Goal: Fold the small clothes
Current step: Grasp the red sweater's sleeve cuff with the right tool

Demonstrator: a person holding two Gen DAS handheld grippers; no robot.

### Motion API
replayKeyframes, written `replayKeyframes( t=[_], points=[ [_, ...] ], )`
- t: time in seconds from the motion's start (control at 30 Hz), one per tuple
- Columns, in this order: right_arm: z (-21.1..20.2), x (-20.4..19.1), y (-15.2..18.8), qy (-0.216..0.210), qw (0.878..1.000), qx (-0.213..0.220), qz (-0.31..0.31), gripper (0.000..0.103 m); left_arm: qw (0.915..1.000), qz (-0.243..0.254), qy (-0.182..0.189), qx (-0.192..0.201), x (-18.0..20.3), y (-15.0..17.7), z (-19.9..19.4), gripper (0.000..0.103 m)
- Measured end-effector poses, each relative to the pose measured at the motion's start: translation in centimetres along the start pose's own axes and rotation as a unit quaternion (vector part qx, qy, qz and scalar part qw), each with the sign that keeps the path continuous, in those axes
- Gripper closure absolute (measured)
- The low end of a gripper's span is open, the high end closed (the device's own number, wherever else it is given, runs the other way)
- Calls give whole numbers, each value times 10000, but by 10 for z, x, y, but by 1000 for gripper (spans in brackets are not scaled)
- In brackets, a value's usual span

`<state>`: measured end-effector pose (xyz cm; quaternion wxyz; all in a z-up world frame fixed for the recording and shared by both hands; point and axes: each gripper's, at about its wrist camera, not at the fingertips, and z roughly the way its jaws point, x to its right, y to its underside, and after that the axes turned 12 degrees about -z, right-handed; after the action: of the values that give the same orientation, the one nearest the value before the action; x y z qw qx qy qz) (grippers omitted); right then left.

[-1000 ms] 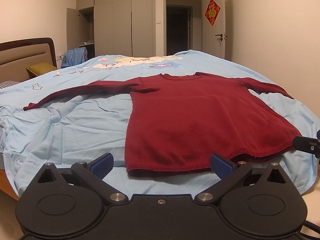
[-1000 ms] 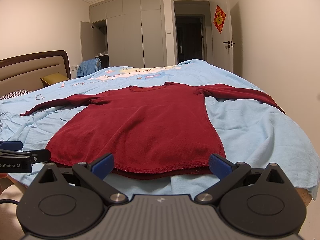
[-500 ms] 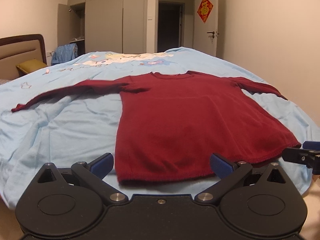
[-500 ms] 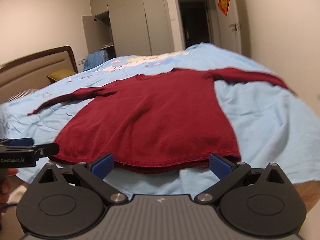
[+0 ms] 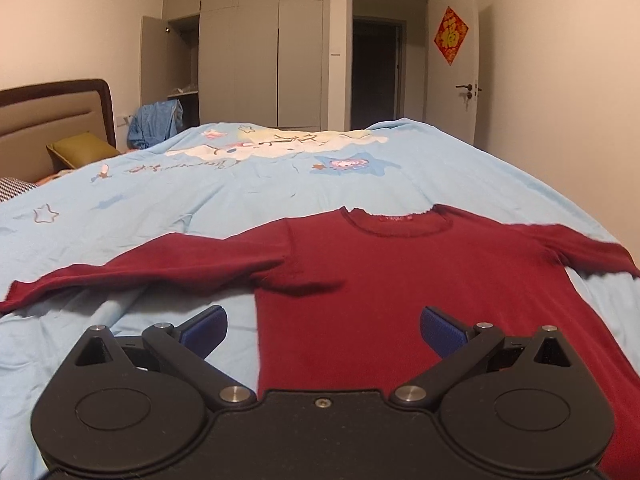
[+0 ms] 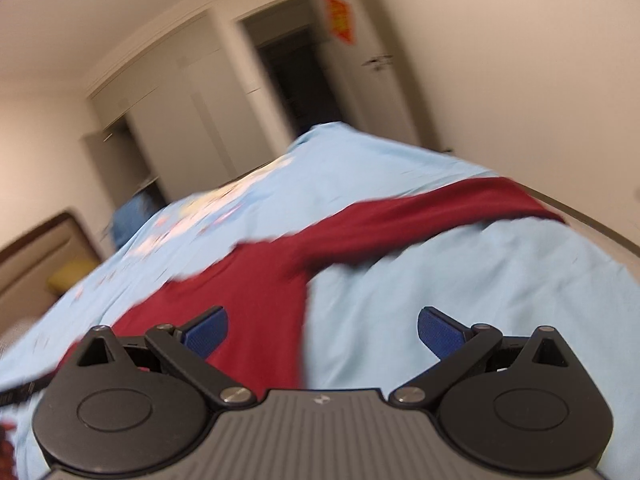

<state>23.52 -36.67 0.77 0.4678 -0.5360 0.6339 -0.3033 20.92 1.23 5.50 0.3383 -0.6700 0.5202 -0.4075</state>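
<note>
Both sleeves run crosswise to the spread, empty tongs. Left gripper [image 5: 322, 330] faces the red shirt [image 5: 420, 276]; right gripper [image 6: 322, 330] nears its right sleeve [image 6: 420, 216].

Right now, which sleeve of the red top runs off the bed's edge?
The sleeve ahead of the right gripper; its cuff passes the bed edge. The other sleeve lies wholly on the cover.

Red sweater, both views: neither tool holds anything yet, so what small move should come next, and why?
Probably bring the right tool down onto the right sleeve to fold it inward. The red sweater lies flat on the blue bedsheet, sleeves spread; both tools are open, the left tool above the body's left edge.
</note>
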Motion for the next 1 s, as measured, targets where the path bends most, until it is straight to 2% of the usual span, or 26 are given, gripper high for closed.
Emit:
replayKeyframes(
  t=[0.17,0.3,0.4,0.47,0.7,0.8,0.87,0.9,0.93,0.97,1.0],
  points=[
    [48,67,-27,425,9964,36,728,0,9997,-197,-94,-66,7,-12,46,1],
    [82,126,-37,852,9853,-22,1478,0,9992,-307,-139,-198,14,-13,80,1],
    [108,166,-39,1218,9708,-207,2055,0,9990,-305,-150,-294,20,-13,101,1],
    [125,191,-37,1293,9571,-398,2563,0,9990,-254,-167,-343,26,-14,113,1],
    [160,242,-30,1550,9236,56,3505,0,9991,-38,-74,-418,43,-17,134,1],
    [170,263,-21,1752,8996,221,3994,15,9991,-5,-69,-428,45,-18,138,1],
    [178,274,-15,1941,8868,201,4190,34,9990,-23,-59,-432,45,-20,140,1],
    [181,278,-12,2049,8825,174,4231,39,9990,-33,-68,-434,45,-21,140,1],
    [187,282,-9,2137,8798,131,4245,51,9990,-46,-82,-440,45,-22,142,1],
    [190,284,-6,2208,8788,85,4230,68,9989,-60,-94,-446,45,-22,142,1],
    [193,286,-5,2264,8794,64,4187,75,9989,-70,-105,-453,45,-23,143,1]
  ],
)
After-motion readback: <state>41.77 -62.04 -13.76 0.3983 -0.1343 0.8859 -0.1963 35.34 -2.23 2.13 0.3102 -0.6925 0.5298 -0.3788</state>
